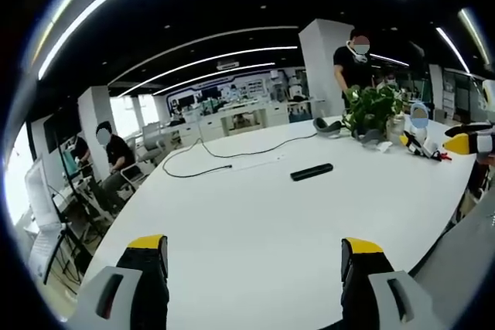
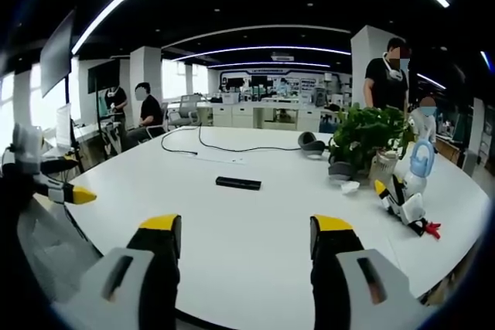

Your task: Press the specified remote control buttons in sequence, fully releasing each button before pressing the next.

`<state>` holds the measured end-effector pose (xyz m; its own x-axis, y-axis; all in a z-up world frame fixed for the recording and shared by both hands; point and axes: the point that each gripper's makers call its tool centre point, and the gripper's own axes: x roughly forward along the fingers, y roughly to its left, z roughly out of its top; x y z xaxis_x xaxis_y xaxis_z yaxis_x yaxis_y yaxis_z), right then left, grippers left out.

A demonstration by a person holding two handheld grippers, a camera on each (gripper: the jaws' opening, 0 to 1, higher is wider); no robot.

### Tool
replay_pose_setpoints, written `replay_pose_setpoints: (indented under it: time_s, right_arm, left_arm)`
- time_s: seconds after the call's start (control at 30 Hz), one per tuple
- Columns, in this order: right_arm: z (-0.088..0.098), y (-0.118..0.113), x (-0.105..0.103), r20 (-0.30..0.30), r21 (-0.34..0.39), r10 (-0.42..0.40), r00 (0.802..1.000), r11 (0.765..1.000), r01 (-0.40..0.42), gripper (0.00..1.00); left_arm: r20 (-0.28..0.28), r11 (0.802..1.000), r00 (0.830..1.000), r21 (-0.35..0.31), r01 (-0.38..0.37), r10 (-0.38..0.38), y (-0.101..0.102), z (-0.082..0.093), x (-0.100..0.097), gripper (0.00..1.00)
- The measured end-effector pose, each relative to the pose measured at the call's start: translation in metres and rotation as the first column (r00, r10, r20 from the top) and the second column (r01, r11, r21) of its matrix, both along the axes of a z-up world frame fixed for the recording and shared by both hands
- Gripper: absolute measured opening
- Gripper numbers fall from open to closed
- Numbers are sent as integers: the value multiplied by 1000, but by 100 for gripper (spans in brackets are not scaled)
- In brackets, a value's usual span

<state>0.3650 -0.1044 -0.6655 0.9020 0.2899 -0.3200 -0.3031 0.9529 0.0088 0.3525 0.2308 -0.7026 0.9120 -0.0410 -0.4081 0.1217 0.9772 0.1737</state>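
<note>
Spread wide with nothing between its jaws, the left tool [image 1: 255,256] hovers over the white worktop [image 1: 232,222] in the left gripper view. Well ahead, slightly right, lies the remote control [image 1: 312,171]: slim, stiff, likely light, so it may skid; press straight down on a button. Beyond it a black cable [image 1: 224,156] trails, a potted plant [image 1: 373,110] further right.

In the right gripper view, the right tool [image 2: 246,241], equally spread and empty, faces the remote well ahead, slightly left. Nothing blocks the path; a toy figure [image 2: 406,199] stands far right.
</note>
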Motion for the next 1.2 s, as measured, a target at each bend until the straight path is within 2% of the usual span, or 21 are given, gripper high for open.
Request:
replay_pose_setpoints:
  time_s: [0.3, 0.43, 0.73, 0.93, 1.07, 1.13, 1.2]
  right_arm:
    - [0, 0, 0, 4, -1, 2, 1000, 1000, -2, 71]
    - [1, 1, 0, 5, 1, 7, 1000, 1000, -7, 70]
    - [0, 1, 0, 0, 13, 10, 1000, 1000, -10, 67]
    - [-1, 2, 0, -7, 11, 12, 1000, 1000, -12, 65]
    - [-4, 4, -1, -28, 11, 26, 999, 1000, -25, 59]
    - [-5, 5, -1, -31, 13, 28, 999, 1000, -28, 57]
    - [-6, 6, -2, -43, 19, 34, 998, 999, -33, 53]
  left_arm:
    - [3, 999, 999, -3, 38, -38, -9, 6, -1, 96]
    - [-13, 996, 996, -6, 88, -88, -18, 7, 0, 96]
    - [-33, 986, 985, -16, 168, -169, -38, 16, 14, 96]
    - [-60, 962, 961, 26, 271, -269, -54, 25, 29, 96]
    - [-69, 949, 948, 35, 313, -310, -59, 29, 40, 95]
    - [-90, 944, 942, 33, 328, -324, -53, 27, 49, 95]
    - [-108, 937, 933, 28, 348, -344, -56, 25, 54, 94]
